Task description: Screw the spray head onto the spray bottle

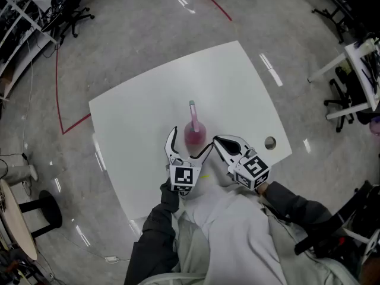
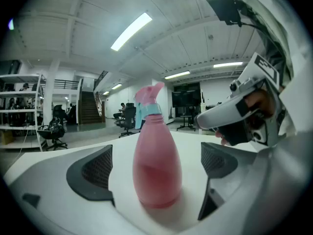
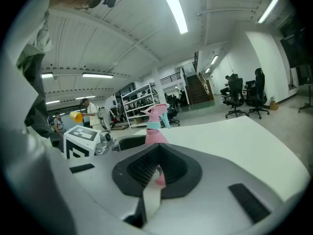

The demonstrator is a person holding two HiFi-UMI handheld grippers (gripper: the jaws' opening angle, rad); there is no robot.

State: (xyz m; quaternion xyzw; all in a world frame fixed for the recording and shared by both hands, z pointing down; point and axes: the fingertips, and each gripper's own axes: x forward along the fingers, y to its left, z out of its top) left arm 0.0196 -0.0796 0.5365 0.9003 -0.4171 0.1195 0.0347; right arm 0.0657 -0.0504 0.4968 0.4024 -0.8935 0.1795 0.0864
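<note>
Left gripper: jaws spread wide, one on either side of the spray bottle. The left gripper view shows white tabletop between each dark ribbed pad and the pink body, so it grips nothing.

Right gripper: jaws pressed together with nothing between them. In the head view its tip lies just beside the bottle's right flank and close to the left gripper's right jaw. Whether it touches either cannot be told.

Marker cubes: one at the rear of each gripper, nearest the person's dark sleeves at the table's near edge.

Spray bottle: stands upright, base on the table, long axis vertical. It sits in the near half of the tabletop, straight ahead of the person. The pear-shaped body is pink and translucent.

Spray head: sits on the bottle's neck, a teal collar where the two meet. In the left gripper view the pink nozzle end tips up toward the picture's right, with a teal part hanging at the left. How tightly it is screwed on cannot be made out.

Table: white and rectangular, with a round hole near its right edge, well apart from the bottle.

Surroundings: grey polished floor crossed by red tape lines, with office chairs at the room's margins.
</note>
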